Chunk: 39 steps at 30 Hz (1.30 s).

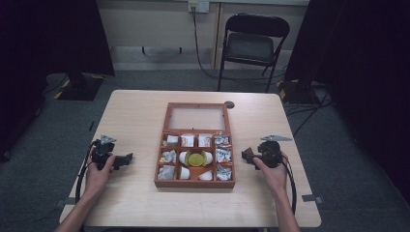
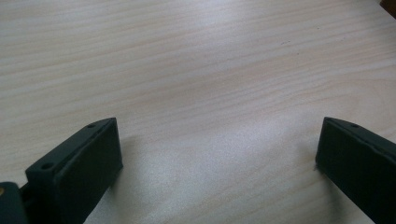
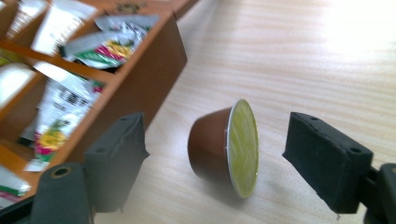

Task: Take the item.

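Observation:
A brown coffee capsule (image 3: 212, 144) with a yellow-green foil lid lies on its side on the pale wooden table, just right of the wooden box (image 3: 140, 74). My right gripper (image 3: 217, 137) stands open around it, with a gap between each pad and the capsule. In the high view the right gripper (image 1: 247, 156) sits by the box's right wall (image 1: 233, 164). Over bare tabletop left of the box, my left gripper (image 2: 217, 154) is open with nothing between its fingers; it points toward the box (image 1: 126, 160).
The box has an open glass lid (image 1: 197, 117) lying flat behind it. Its compartments hold several sachets (image 1: 223, 156), white pods and a yellow-lidded capsule (image 1: 196, 158) in the middle. A folding chair (image 1: 251, 43) stands beyond the table's far edge.

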Available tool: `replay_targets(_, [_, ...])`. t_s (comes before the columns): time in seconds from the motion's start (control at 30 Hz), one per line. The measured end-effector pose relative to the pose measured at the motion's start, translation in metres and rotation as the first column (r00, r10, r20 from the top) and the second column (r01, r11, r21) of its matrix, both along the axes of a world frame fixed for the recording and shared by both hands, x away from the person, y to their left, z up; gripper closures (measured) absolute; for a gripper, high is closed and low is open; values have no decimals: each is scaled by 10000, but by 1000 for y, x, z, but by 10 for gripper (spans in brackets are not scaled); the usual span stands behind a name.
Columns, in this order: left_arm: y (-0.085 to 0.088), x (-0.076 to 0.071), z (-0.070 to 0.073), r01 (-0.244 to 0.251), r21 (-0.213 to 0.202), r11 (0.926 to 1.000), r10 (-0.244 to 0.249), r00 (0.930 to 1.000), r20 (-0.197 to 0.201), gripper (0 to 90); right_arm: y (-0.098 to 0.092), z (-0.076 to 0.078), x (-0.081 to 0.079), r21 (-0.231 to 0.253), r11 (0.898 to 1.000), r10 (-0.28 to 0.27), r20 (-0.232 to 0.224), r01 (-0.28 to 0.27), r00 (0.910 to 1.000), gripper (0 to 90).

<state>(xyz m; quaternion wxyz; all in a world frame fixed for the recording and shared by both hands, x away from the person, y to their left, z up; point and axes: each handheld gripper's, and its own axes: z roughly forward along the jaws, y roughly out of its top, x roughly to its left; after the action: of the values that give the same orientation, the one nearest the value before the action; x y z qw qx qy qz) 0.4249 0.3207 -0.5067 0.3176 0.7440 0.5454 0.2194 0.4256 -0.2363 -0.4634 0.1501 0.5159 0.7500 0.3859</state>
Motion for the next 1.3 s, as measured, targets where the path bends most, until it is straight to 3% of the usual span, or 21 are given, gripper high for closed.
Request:
replay_targets(0.17, [0,0,0,32,34,10000,-32,10000,-19,0,-4,9,-5,371,9993,-89,243,79,9997,174])
replay_targets(0.43, [0,0,0,1,4,10000,-1,10000,0,0,-13,15,-21,32,9997,-236,329,235,9992,157])
replay_targets(0.7, [0,0,0,3,2,10000,-3,10000,-2,0,-36,15,-41,-43,9977,-674,259,675,9974,158])
replay_targets(0.93, [0,0,0,22,24,10000,-22,10000,-15,0,-62,-3,-59,-592,9907,-1229,-89,1221,9924,164])
replay_targets(1.13, [0,0,0,22,23,10000,-22,10000,-14,0,-67,-21,-62,-1219,9772,-1812,-527,1738,9820,171])
replay_targets(1.17, [0,0,0,22,23,10000,-22,10000,-14,0,-67,-21,-62,-1219,9772,-1812,-527,1738,9820,171])
replay_targets(1.3, [0,0,0,22,24,10000,-22,10000,-14,0,-61,-28,-61,-2066,9614,-1901,-220,1816,9815,137])
